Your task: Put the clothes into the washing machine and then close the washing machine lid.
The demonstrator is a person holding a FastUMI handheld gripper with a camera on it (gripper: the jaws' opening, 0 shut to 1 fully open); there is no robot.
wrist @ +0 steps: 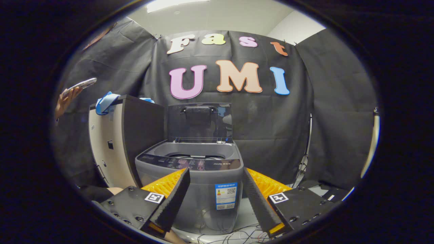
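Note:
A grey top-loading washing machine [203, 189] stands just ahead of my fingers, its lid [200, 122] raised upright at the back and the drum opening [196, 156] exposed. A blue cloth [105, 101] lies draped over the top edge of a tall cabinet [118, 142] left of the machine; another blue bit [147, 100] shows farther back on that top. My gripper [215, 176] is open, its two fingers spread apart in front of the washer's front panel, with nothing between them.
A person's hand [66, 100] holding a phone [79, 85] shows at the far left above the cabinet. Cables [237, 234] lie on the floor below the washer. A stand [307, 152] rises at the right by the black cloth wall.

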